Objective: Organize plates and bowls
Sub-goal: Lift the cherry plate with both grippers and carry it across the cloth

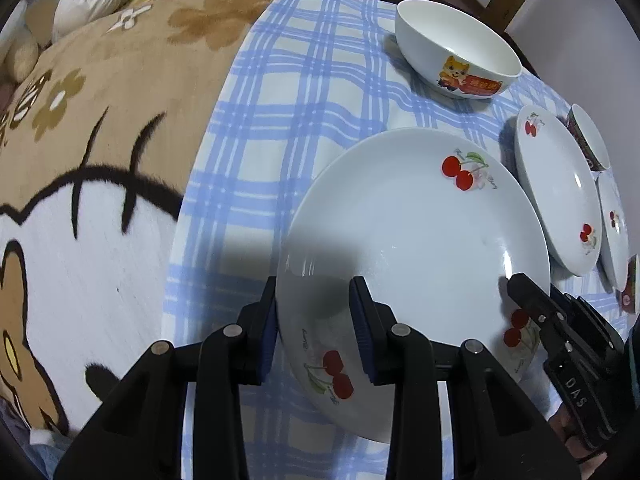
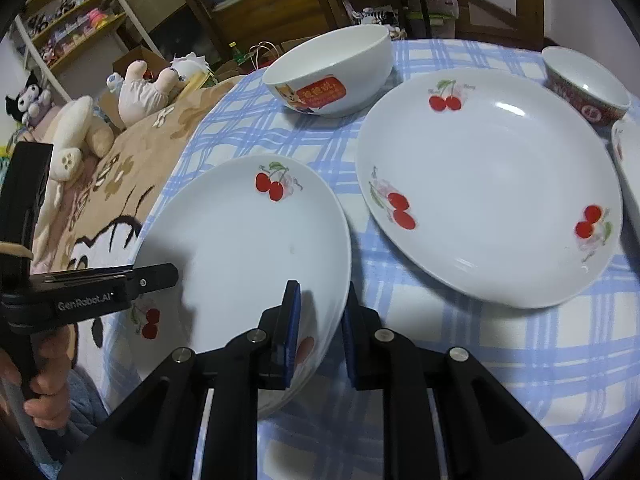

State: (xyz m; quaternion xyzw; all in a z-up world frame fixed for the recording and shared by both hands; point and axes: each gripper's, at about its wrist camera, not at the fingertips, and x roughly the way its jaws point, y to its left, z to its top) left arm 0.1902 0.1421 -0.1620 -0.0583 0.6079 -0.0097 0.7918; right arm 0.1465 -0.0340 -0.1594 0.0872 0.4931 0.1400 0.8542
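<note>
1. Nearest the left wrist camera, the left claw straddles the near rim of a white cherry-printed plate, one blue pad inside the rim and one outside; whether the pads actually pinch the rim I cannot tell.
2. On the opposite near edge of the same plate, the right claw has its two blue pads set either side of the rim, close against it, so it looks clenched on the plate.
3. The plate sits on a blue-and-white checked cloth spread over the counter, its far edge resting lower than the gripped side.
4. Just beside it to the right lies a second cherry plate, flat on the cloth and apart from the first.
5. A third cherry plate shows only as a sliver at the right edge.
6. Farther back stands a white bowl with a cartoon cat, upright.
7. A red-patterned bowl stands beyond the second plate, near the far right.
8. Left of the cloth lies a brown flowered blanket with plush toys behind.
</note>
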